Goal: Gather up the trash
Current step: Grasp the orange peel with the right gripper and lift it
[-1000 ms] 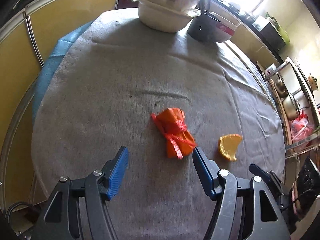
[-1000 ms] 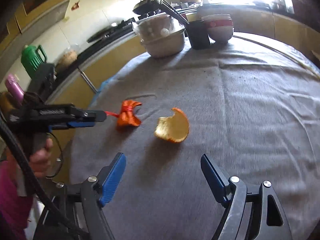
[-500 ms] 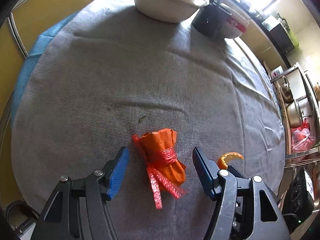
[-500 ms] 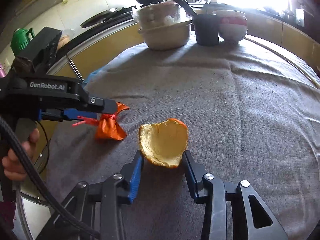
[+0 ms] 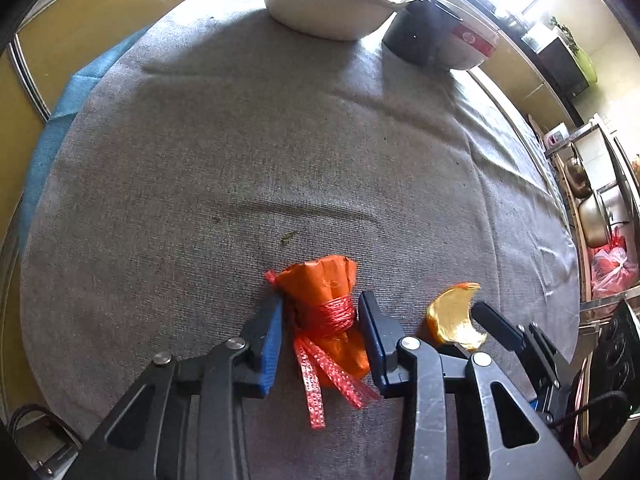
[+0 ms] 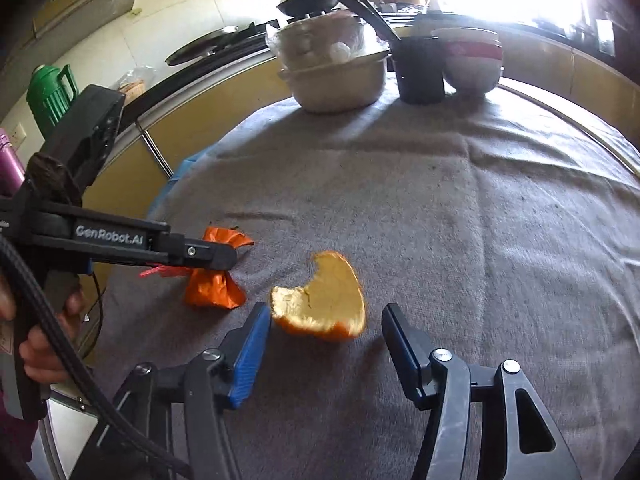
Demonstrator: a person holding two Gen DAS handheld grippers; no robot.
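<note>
Left fingers: left gripper (image 5: 320, 320) jaws have just been closing; blue pads now pressed on either side of the orange wrapper bundle (image 5: 326, 312) at its red-string waist.
Right fingers: right gripper (image 6: 326, 344) jaws have just been opening; orange peel (image 6: 320, 296) sits between them, left pad at the peel's edge, right pad clear of it, so no grip.
Bundle: lying on the grey cloth (image 5: 240, 140), red mesh ribbon trailing toward the camera.
Peel: on the cloth just beside the bundle, pith side up.
Far edge: white pot (image 6: 334, 76), dark cup (image 6: 420, 72), red-banded bowl (image 6: 472, 60).
Person: a hand (image 6: 40, 344) around the left gripper's handle.
</note>
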